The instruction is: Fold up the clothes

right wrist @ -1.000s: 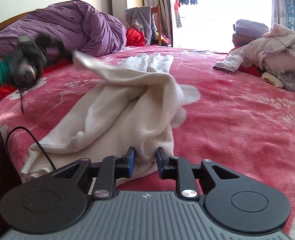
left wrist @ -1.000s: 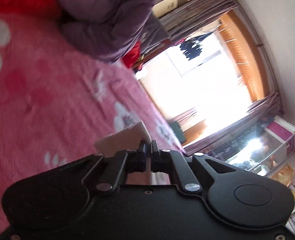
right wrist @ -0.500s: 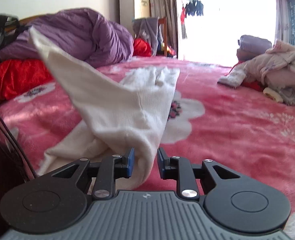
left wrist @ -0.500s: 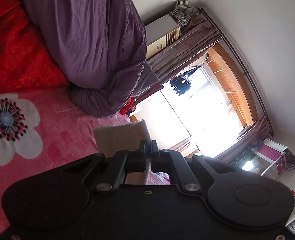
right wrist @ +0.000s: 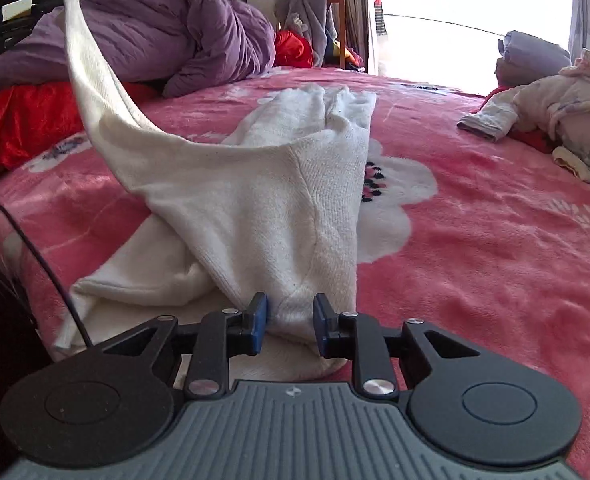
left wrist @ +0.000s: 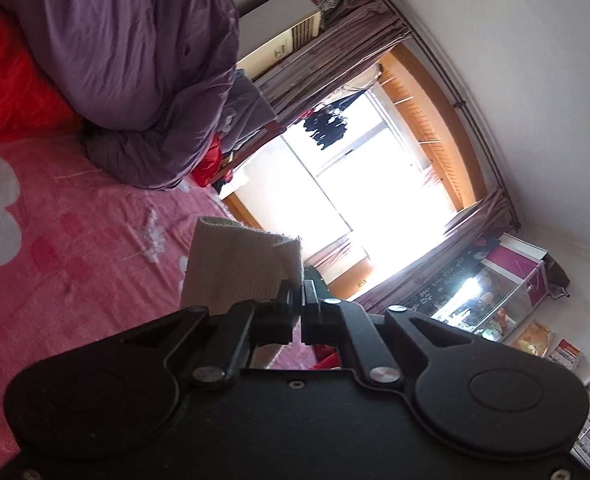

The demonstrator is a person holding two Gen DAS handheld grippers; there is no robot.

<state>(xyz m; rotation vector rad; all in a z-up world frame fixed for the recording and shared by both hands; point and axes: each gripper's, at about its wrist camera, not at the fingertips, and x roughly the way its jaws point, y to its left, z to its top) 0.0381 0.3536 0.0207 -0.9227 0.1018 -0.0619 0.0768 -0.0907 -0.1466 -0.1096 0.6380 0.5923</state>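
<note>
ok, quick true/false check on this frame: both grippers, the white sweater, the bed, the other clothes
1. The left gripper is clamped on a cuff of the white sweater. True.
2. The right gripper is empty. False: a bunched part of the sweater sits between its blue pads.
3. The sweater lies flat on the pink blanket. False: one sleeve is pulled up into the air toward the left gripper, at the upper left of the right wrist view.
4. A purple duvet is heaped at the far side of the bed. True.
5. The pile of clothes is left of the sweater. False: in the right wrist view it is on the right.
</note>
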